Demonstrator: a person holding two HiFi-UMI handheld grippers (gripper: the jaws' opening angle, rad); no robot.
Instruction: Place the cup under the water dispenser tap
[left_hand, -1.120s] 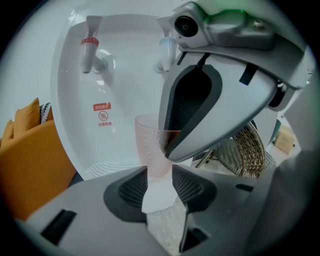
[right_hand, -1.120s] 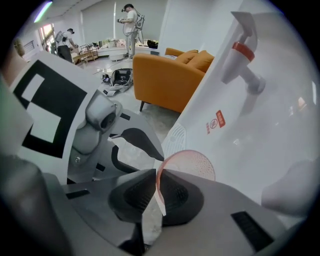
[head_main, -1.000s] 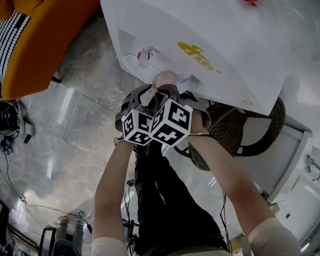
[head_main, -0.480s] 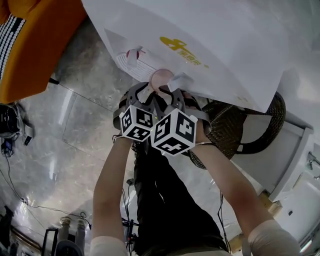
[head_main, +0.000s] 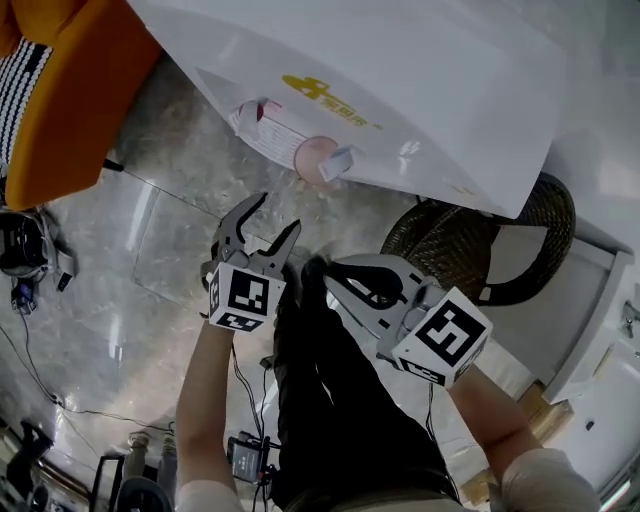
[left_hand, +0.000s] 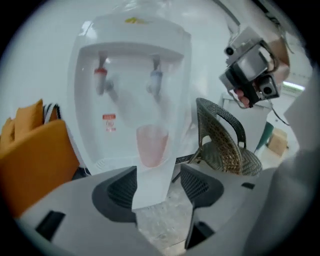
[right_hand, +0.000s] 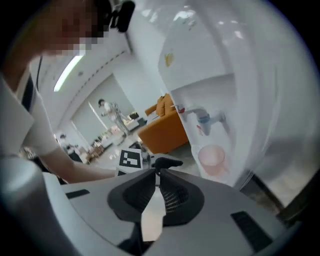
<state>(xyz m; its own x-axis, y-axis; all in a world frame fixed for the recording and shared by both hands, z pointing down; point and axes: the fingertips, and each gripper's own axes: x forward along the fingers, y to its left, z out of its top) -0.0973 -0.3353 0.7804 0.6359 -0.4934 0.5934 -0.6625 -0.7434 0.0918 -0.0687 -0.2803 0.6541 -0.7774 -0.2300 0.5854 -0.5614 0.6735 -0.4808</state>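
- Your left tool (head_main: 278, 212) sits left of centre in the head view. Its jaws have just been opening and now stand wide apart with nothing between them.
- In the left gripper view that tool (left_hand: 157, 187) faces the water dispenser (left_hand: 132, 75). The dispenser's white front shows through the gap beyond the jaws, well clear of the pads.
- Your right tool (head_main: 325, 275) lies right of centre in the head view, tips pointing toward frame left. Its jaws have just been closing.
- In the right gripper view its jaws (right_hand: 157, 175) are all but together, and nothing is held.
- The cup (head_main: 315, 160) is pink and translucent. It stands upright in the dispenser's recess, in the upper middle of the head view, apart from both tools.
- In the left gripper view the cup (left_hand: 152, 145) sits directly below the blue tap (left_hand: 156, 80), with the red tap (left_hand: 101, 80) to its left.
- A wicker chair (head_main: 470, 240) stands at the right of the dispenser, and an orange sofa (head_main: 70, 90) fills the upper left corner.
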